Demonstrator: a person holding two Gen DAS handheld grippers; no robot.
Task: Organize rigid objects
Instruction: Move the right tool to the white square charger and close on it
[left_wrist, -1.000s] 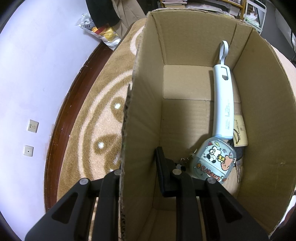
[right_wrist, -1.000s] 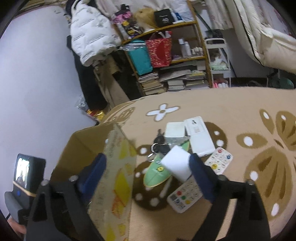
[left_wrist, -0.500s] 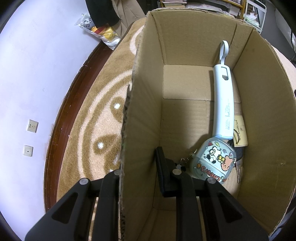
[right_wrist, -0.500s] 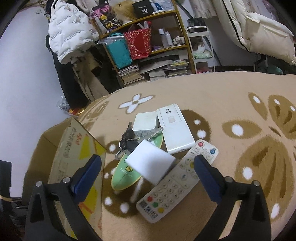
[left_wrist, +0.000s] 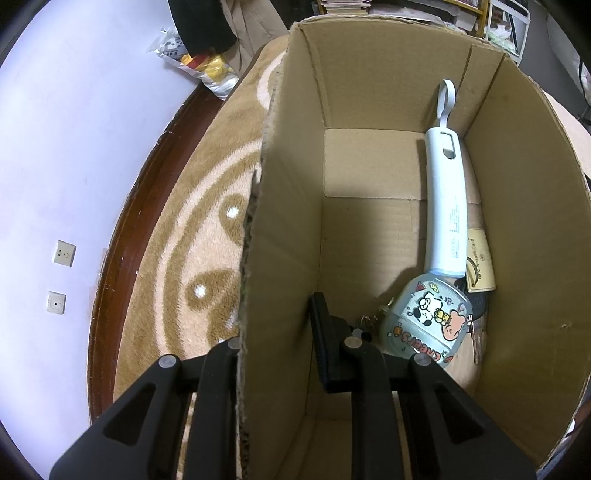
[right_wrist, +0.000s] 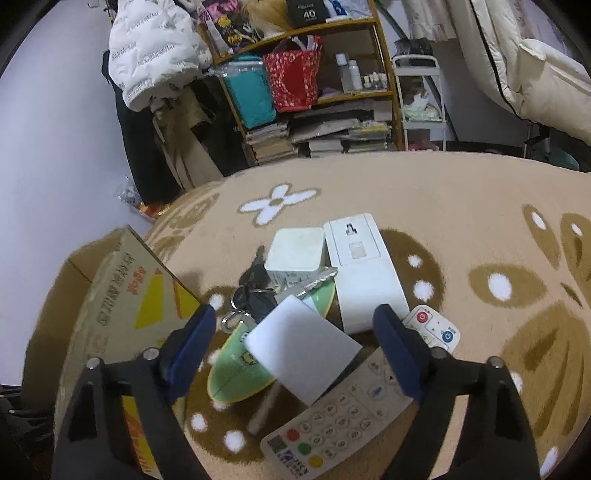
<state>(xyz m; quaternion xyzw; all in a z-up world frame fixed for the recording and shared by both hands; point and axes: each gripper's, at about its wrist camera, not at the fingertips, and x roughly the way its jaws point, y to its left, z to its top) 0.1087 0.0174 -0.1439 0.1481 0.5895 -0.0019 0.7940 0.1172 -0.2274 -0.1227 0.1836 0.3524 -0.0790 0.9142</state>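
Tan patterned rug (right_wrist: 424, 192), pale wall (left_wrist: 74, 155), cluttered wooden shelf (right_wrist: 317, 96)

Tall brown cardboard box (left_wrist: 524, 229): left half of floor bare, open from above; long white handled tool (left_wrist: 445, 206), cartoon-printed clear case (left_wrist: 424, 325), beige card (left_wrist: 480, 262) crowd right side. Beige patterned carpet (right_wrist: 461, 206) free beyond pile and to right. White foam block (right_wrist: 301, 349) hemmed by green oval case (right_wrist: 236, 376), white remote control (right_wrist: 343, 413), flat white rectangular device (right_wrist: 364, 273), white cube (right_wrist: 295, 254), dark key bunch (right_wrist: 255, 291). Box wall close on left.

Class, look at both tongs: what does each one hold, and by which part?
Left tongs clamp the brown cardboard box by its side wall. Right tongs, closing, straddle the white rectangular block without touching it.
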